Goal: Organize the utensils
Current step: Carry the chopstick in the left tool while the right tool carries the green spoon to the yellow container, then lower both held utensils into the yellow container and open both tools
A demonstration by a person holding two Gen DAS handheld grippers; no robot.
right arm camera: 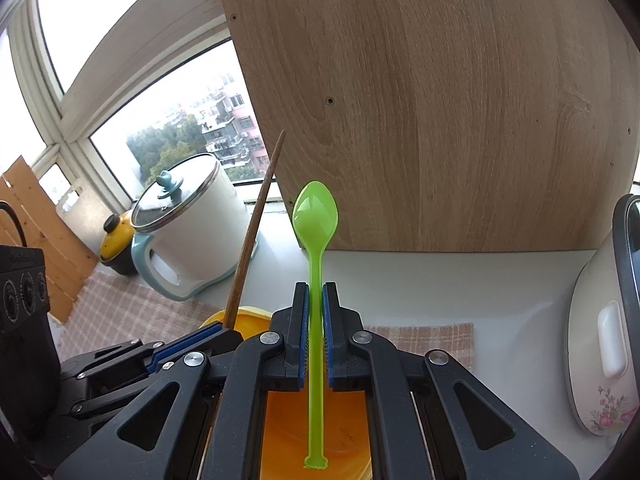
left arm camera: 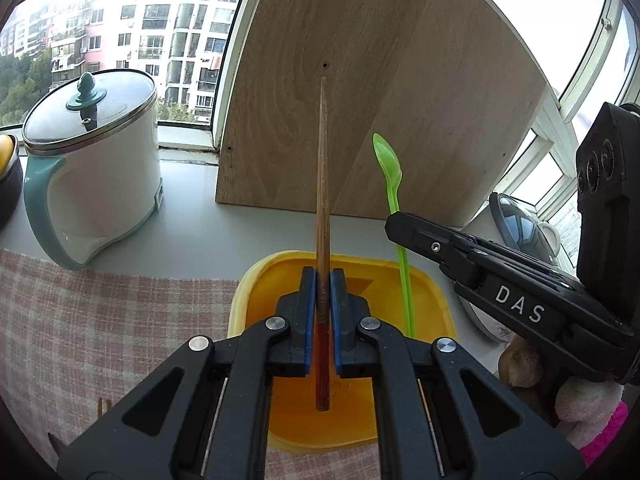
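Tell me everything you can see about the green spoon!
The green spoon is bright, see-through plastic, with an oval bowl on top and a long, thin handle ending in a small flared foot. It stands nearly upright, bowl up. The right claw is shut on its handle. Its lower end hangs over the yellow container; whether it touches the bottom is unclear. Behind it stands a wooden board.

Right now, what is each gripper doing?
Left gripper: shut on the wooden chopstick.
Right gripper: shut on the green spoon.
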